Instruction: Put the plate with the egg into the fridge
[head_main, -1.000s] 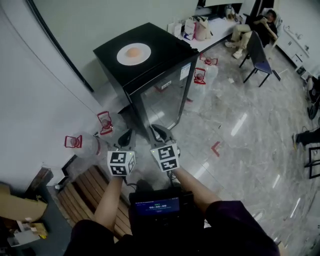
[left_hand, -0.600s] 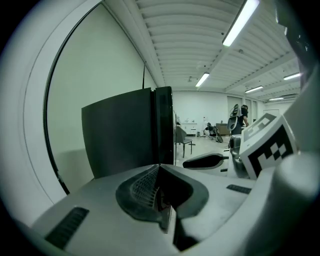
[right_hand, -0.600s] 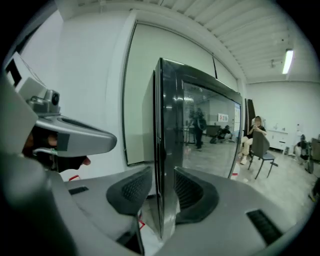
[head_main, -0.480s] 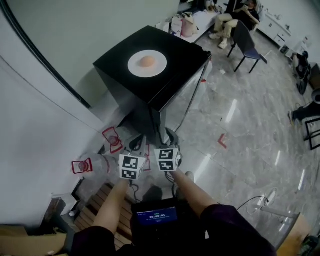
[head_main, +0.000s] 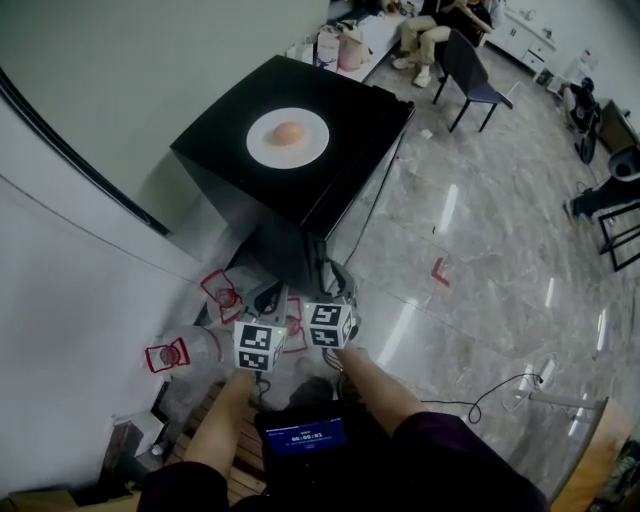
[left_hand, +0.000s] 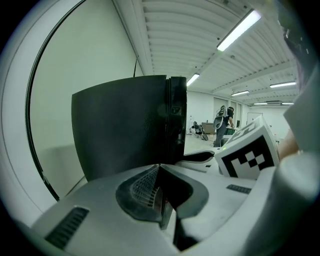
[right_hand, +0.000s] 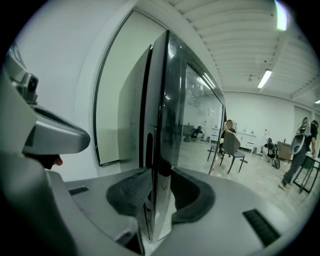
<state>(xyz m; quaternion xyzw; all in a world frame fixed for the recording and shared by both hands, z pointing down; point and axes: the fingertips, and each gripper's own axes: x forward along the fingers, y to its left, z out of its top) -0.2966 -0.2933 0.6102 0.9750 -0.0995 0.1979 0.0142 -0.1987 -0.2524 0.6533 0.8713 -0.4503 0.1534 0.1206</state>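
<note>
The plate (head_main: 262, 140) with the egg (head_main: 289, 132) sits near the middle of the fridge (head_main: 350, 105) top, well back from every edge and untouched. That fits the job: the fridge door (head_main: 352, 205) looks shut, so it probably has to be opened first.

Both tools are held low in front of the fridge, at the corner where the door's free edge runs down. The right tool (head_main: 335, 276) has just been opening its jaws, and they now take that edge between them, a pad against each face, a hold apparently meant for swinging the door out. The left tool (head_main: 268, 298) hangs just beside it with its jaws pressed together and nothing in them, likely kept spare for the plate.

Only the head view shows the plate and egg; neither tool's camera looks that high. The right gripper view alone shows the glass door edge (right_hand: 162, 125) standing between the pads (right_hand: 131, 192). The left gripper view shows the closed jaws of the left tool (left_hand: 160, 197), the fridge's dark side wall (left_hand: 120, 130) and the right tool's marker cube (left_hand: 247, 152).
</note>
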